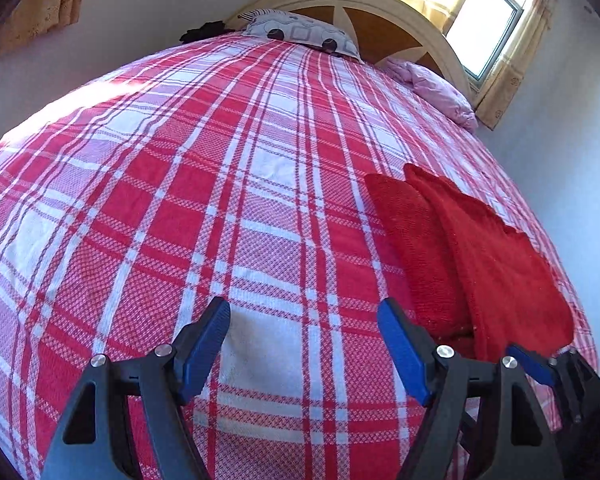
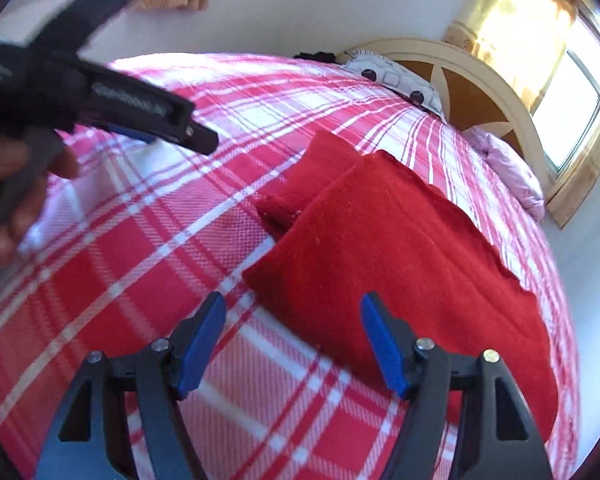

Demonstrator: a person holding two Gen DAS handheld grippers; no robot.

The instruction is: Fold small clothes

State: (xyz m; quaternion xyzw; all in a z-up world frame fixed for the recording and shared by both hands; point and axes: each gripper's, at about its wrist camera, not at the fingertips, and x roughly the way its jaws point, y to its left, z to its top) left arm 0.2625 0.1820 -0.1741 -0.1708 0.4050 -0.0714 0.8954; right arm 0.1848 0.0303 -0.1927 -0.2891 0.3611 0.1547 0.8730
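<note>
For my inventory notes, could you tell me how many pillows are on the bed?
2: a patterned grey-white pillow against the headboard's middle, and a pink pillow at the corner nearest the window. Others may be hidden.

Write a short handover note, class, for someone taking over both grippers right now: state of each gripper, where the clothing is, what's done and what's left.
Left gripper: open, empty, over bare plaid bedspread.
Right gripper: open, empty, at the near edge of the red garment, not gripping it.
Garment: lies on the bed's right side, one layer already folded over another, with a narrower part showing from under its far left edge.
Done: at least one fold appears made.
Left: probably grip the near edge and fold again, then smooth flat. No other small clothes visible for certain.
</note>
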